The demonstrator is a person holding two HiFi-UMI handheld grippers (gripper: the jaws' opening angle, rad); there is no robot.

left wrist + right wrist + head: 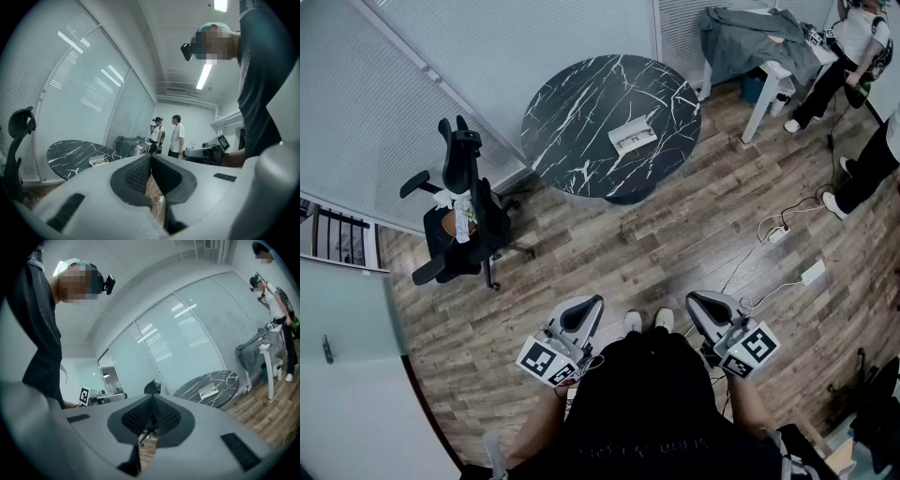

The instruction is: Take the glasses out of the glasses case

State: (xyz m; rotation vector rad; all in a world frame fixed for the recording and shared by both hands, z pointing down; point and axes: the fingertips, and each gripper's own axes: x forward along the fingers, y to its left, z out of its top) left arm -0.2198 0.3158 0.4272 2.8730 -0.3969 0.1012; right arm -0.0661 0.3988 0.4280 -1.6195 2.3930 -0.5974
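Head view shows the glasses case (633,138) near the table's (567,112) middle, well apart from the left gripper (591,307) and right gripper (697,306), both with jaws closed and empty.

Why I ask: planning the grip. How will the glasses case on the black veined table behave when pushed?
The case looks small and flat, so it is probably light and unlikely to tip. The table looks polished, so the case may slide. Its contents are too small to tell.
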